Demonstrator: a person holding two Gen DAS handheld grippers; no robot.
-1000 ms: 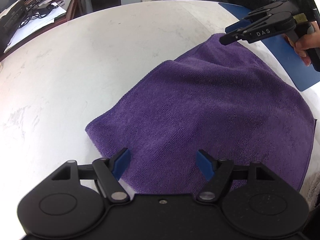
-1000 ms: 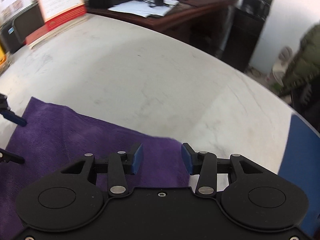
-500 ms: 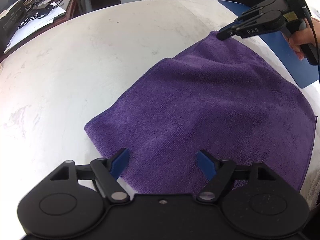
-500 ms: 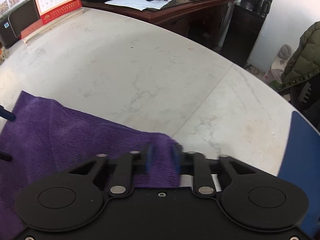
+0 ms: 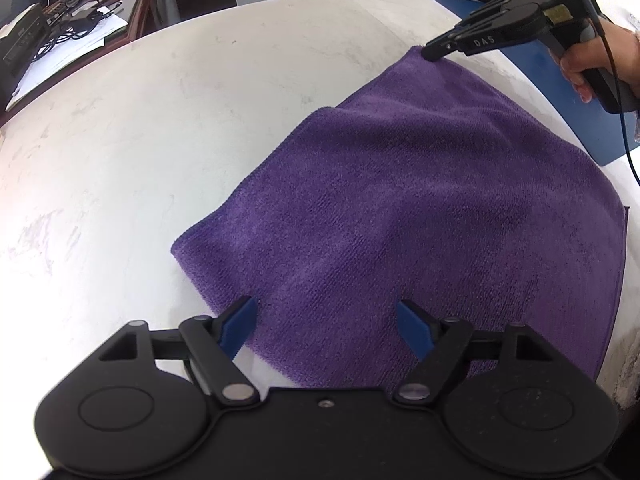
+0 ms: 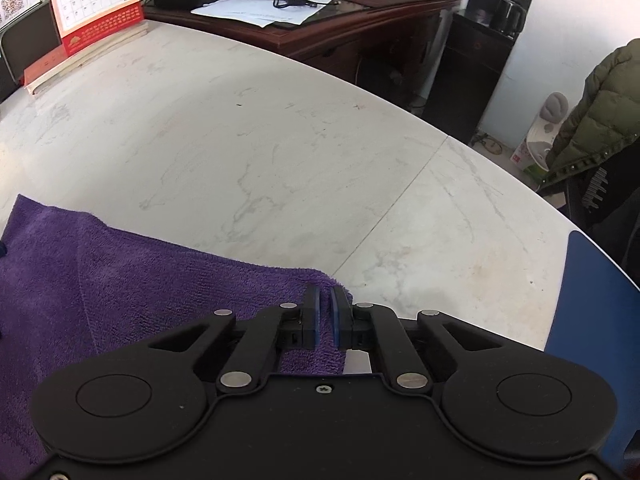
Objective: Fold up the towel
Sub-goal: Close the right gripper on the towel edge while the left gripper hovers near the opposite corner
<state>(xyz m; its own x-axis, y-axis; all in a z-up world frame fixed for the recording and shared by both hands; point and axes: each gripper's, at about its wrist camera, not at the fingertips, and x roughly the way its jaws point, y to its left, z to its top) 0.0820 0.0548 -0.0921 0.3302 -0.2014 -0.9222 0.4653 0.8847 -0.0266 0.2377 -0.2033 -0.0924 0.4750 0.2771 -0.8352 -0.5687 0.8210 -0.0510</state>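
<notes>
A purple towel (image 5: 420,200) lies spread flat on the white marble table (image 5: 160,120). My left gripper (image 5: 326,314) hovers open above the towel's near corner, its blue pads wide apart with cloth below them. My right gripper (image 6: 325,300) is shut on the towel's far corner, and a pinch of purple cloth (image 6: 120,272) shows between its pads. In the left wrist view the right gripper (image 5: 432,51) meets that corner at its tip, held by a person's hand (image 5: 616,56).
A blue mat (image 5: 560,80) lies on the table just beyond the towel's right side, also the blue mat (image 6: 592,300) in the right wrist view. A calendar (image 6: 96,4) stands at the table's far edge. A dark wooden desk (image 6: 320,12) stands behind the table.
My right gripper's jaws have closed onto the towel's far corner, which has bunched slightly. My left gripper has stayed open over the near corner.
</notes>
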